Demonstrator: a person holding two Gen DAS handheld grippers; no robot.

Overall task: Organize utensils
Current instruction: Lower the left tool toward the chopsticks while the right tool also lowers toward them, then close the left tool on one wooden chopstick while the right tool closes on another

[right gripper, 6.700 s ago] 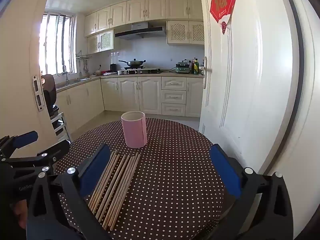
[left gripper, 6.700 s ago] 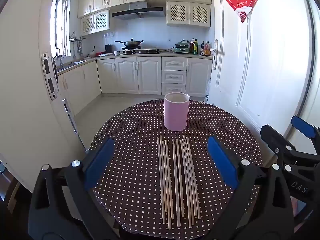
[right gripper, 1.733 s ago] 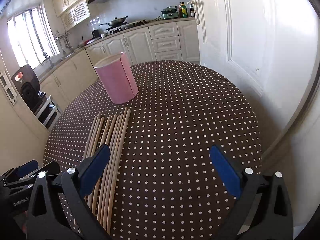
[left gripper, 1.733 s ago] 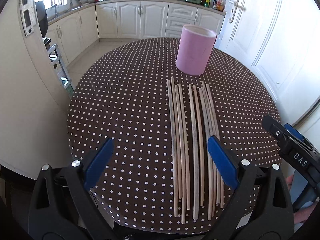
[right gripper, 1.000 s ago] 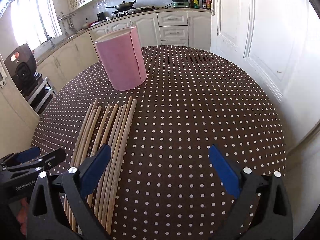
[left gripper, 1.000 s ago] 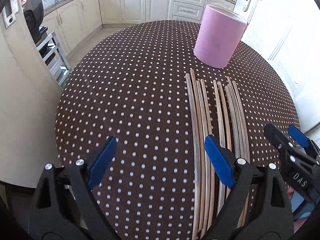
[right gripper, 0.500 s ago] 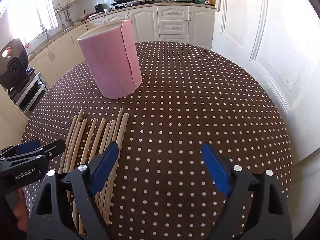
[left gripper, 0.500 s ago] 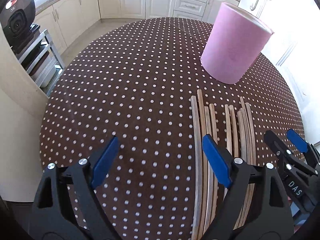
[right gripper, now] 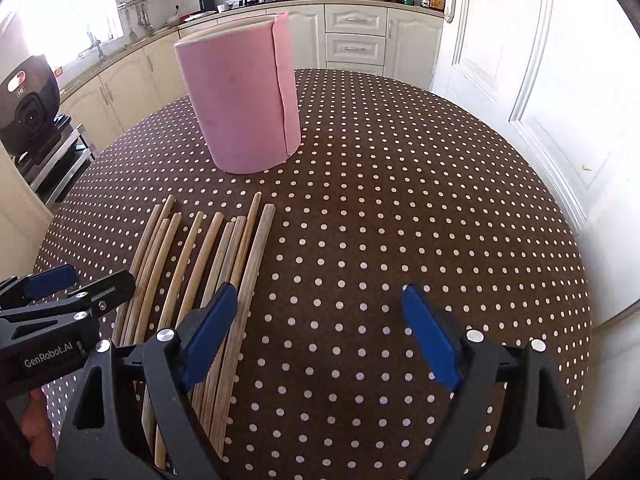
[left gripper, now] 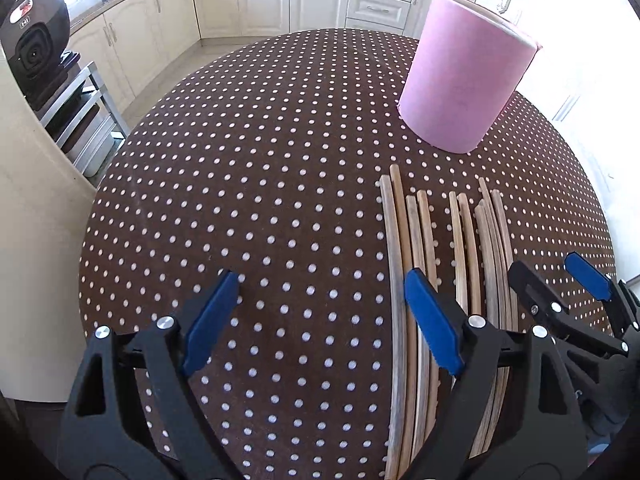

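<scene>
a cream-cabinet kitchen lies behind my round desk (left gripper: 248, 184) with its brown, white-dotted cloth, where a tall pink cylindrical holder (left gripper: 464, 84) stands upright past the far tips of a row of pale wooden chopsticks (left gripper: 424, 240) lying flat side by side. my left tongs (left gripper: 320, 316) hang apart with nothing between them, the right-hand blue pad above the row's left sticks. my right tongs (right gripper: 318, 320), whose jaws have just been closing a little, are likewise apart and empty, the left pad over the row's right edge.

Your right tongs (right gripper: 318, 304) stand open over the dotted table (right gripper: 400, 208), wooden chopsticks (right gripper: 208, 264) under their left finger, pink holder (right gripper: 240, 100) beyond.
</scene>
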